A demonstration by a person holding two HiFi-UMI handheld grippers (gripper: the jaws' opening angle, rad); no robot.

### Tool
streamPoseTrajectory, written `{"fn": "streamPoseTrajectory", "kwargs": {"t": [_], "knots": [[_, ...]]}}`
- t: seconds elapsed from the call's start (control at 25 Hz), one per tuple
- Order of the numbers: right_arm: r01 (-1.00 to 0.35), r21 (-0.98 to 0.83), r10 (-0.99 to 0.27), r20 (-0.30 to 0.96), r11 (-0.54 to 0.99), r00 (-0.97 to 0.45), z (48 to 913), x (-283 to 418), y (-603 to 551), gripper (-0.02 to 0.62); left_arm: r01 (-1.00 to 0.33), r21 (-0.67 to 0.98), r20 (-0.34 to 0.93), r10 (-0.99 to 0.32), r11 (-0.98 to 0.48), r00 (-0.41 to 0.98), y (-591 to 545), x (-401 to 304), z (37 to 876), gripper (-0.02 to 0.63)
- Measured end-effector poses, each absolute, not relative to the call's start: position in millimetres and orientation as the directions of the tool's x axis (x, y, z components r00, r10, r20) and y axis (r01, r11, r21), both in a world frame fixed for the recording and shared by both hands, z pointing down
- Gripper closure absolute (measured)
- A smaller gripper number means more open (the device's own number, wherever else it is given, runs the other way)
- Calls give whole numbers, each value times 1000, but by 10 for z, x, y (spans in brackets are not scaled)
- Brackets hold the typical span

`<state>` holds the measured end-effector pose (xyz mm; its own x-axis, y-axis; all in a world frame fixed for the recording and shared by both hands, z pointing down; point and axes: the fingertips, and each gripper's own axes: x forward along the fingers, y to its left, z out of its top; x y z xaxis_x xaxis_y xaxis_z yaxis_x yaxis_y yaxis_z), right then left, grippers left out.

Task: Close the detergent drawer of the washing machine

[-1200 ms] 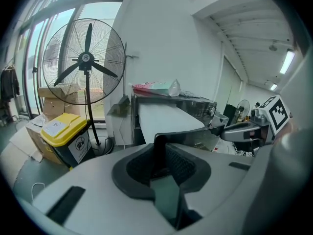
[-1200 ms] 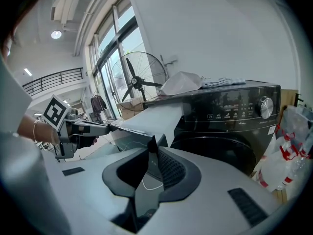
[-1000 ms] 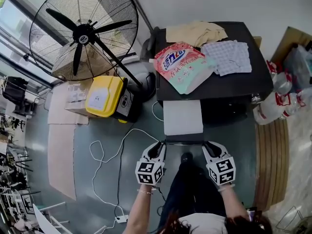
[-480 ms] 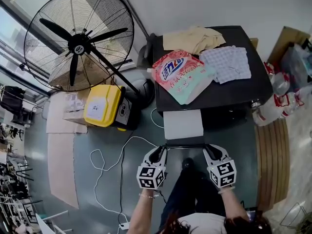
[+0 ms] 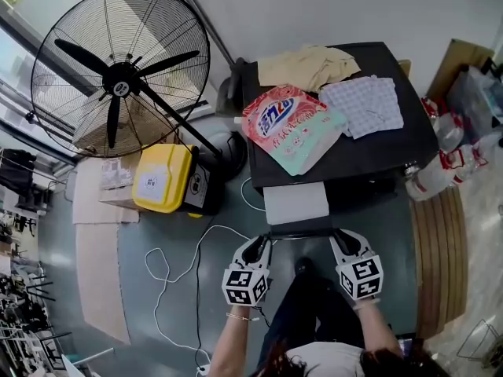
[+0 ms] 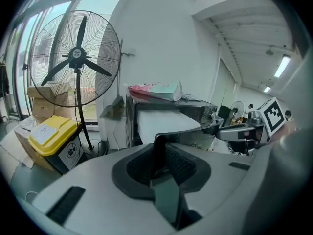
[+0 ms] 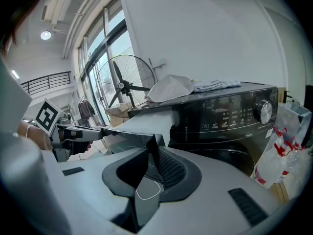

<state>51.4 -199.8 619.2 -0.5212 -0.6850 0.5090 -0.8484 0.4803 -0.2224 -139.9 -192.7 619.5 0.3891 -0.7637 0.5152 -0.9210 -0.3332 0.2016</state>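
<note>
Black and glossy, the front panel of the detergent drawer lies at lower centre of the head view. The left gripper pinches its left corner and the right gripper its right corner. The white drawer juts from the washing machine; its inside cannot be seen. A detergent bag lies on the machine. Less of the drawer shows than a second ago.

You have the detergent drawer standing open, drawn straight out toward you from the top left of the front of the black washing machine. It is a flat white tray, lying level. It ends in a glossy dark front panel at the end nearest you.
</note>
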Motion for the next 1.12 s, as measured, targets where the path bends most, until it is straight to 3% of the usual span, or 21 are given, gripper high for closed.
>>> {"fn": "streamPoseTrajectory", "kwargs": {"t": [1.12], "knots": [[-885,-222,-729,503,410,-464,6129,470,-2515,508,-921,212,537,-748,-327,390,-2460,-1450,6106,526]]}}
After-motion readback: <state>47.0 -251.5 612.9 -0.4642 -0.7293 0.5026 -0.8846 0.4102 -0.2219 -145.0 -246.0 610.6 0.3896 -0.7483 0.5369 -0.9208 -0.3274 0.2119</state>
